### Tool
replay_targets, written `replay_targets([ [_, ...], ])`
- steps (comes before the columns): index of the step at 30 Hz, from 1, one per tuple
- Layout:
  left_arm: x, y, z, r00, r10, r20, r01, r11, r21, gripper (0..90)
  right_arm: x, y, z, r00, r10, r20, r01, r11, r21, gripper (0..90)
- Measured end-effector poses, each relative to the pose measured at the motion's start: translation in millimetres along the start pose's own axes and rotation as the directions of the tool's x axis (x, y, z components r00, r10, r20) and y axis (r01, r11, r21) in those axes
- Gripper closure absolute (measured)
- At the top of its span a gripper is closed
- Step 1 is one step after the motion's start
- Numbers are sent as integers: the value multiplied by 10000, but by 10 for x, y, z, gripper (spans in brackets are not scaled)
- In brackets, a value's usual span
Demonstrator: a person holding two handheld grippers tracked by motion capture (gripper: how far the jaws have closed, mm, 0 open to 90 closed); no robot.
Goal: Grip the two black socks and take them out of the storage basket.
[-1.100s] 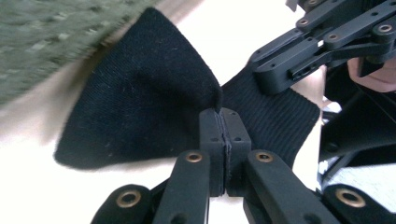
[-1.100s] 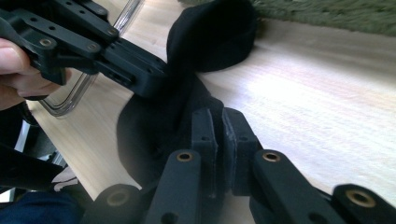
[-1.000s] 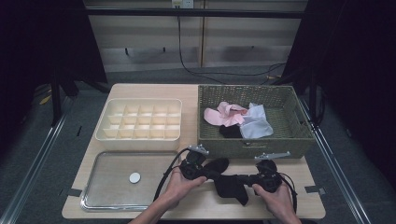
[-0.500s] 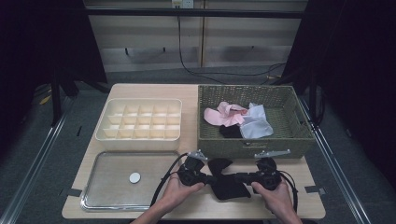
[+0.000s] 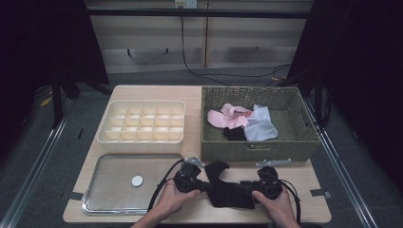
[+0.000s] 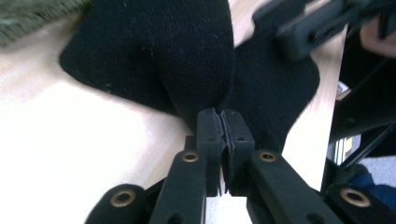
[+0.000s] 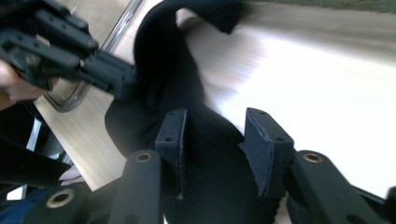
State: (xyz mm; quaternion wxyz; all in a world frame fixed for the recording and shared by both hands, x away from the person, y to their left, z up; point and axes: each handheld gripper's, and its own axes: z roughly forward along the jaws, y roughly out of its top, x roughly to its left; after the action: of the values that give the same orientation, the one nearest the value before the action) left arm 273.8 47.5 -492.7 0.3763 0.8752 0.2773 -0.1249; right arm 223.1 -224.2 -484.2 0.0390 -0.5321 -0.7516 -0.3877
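Black sock (image 5: 228, 190) on the desk (image 5: 318, 209), pinched left, freed right.

Your sock lies on the desk's near edge, just in front of the basket (image 5: 259, 147). Your left hand-held gripper (image 6: 225, 126) is clenched on a fold of it; your right hand-held gripper (image 7: 212, 140) has just been opening, its jaws apart over the cloth and no longer pressing it. Pull with the left alone and the loose end may drag, unfold, or slip off the desk edge.
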Motion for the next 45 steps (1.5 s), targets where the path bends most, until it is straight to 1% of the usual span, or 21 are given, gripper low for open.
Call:
replay_targets([
  [2, -32, -16, -2, 9996, 203, -203, -201, 9997, 99, 848, -24, -13, -41, 9999, 55, 137, -54, 10000, -79, 573],
  [3, -29, -25, -10, 9996, 219, -152, -218, 9997, 119, 851, -50, -29, -70, 9996, 139, 253, -136, 9998, -118, 552],
  [4, -29, -33, -17, 9999, 79, -81, -79, 10000, 6, 850, -75, -45, -93, 9995, 237, 232, -234, 9996, -145, 557],
  [5, -19, -35, -29, 9998, 116, -145, -116, 9999, 33, 850, -93, -61, -115, 9992, 277, 276, -272, 9995, -163, 567],
  [8, 6, -47, -48, 9999, 82, -81, -81, 10000, 29, 849, -141, -114, -159, 9972, 429, 614, -414, 9988, -251, 561],
  [10, 11, -68, -46, 9998, 35, -205, -35, 10000, 35, 849, -174, -146, -174, 9936, 495, 1018, -461, 9983, -355, 537],
  [12, 15, -84, -38, 9997, 62, -216, -58, 9998, 189, 833, -207, -159, -182, 9915, 650, 1124, -597, 9970, -499, 546],
  [13, 15, -84, -38, 9997, 62, -216, -58, 9998, 189, 832, -220, -153, -175, 9930, 635, 994, -590, 9971, -475, 550],
  [14, 2, -90, -29, 9998, -36, -204, 39, 9998, 174, 833, -222, -147, -156, 9923, 614, 1076, -573, 9975, -407, 574],
  [17, 8, -95, -25, 9997, 63, -232, -57, 9997, 227, 837, -213, -130, -119, 9941, 410, 1008, -382, 9988, -296, 627],
  [20, 3, -103, -29, 9993, -28, -364, 32, 9999, 112, 843, -180, -125, -87, 9932, 154, 1153, -137, 9998, -156, 757],
  [21, 8, -107, -39, 9997, -31, -262, 36, 9998, 178, 839, -175, -123, -81, 9929, 110, 1187, -101, 9999, -81, 817],
  [23, 4, -121, -57, 9997, -54, -234, 60, 9997, 245, 833, -185, -118, -84, 9925, 85, 1217, -78, 10000, -59, 863],
  [27, 17, -172, -124, 9993, -30, -371, 40, 9996, 264, 820, -280, -94, -171, 9873, 403, 1536, -378, 9991, -191, 875],
  [29, 19, -178, -152, 9995, 32, -298, -20, 9992, 393, 801, -312, -90, -192, 9856, 463, 1626, -435, 9988, -203, 875],
  [33, 20, -199, -237, 9992, -63, -392, 73, 9997, 250, 718, -360, -78, -214, 9843, 474, 1703, -443, 9988, -216, 874],
  [35, 35, -168, -301, 9998, -192, -73, 191, 9998, -107, 692, -353, -74, -203, 9848, 398, 1690, -371, 9991, -186, 874],
  [38, 15, -49, -378, 9994, -20, -334, 3, 9986, -531, 628, -347, -56, -188, 9857, 319, 1652, -300, 9994, -143, 873],
  [39, 13, -20, -388, 9997, 6, -236, -21, 9978, -658, 624, -340, -48, -176, 9863, 242, 1634, -230, 9997, -91, 872],
  [43, -24, 143, -427, 9990, 408, -162, -422, 9941, -995, 653, -326, -19, -156, 9865, 178, 1625, -177, 9998, -25, 872],
  [45, -28, 213, -376, 9985, 529, -118, -537, 9941, -940, 681, -333, -5, -137, 9879, 153, 1545, -151, 9999, -24, 872],
])
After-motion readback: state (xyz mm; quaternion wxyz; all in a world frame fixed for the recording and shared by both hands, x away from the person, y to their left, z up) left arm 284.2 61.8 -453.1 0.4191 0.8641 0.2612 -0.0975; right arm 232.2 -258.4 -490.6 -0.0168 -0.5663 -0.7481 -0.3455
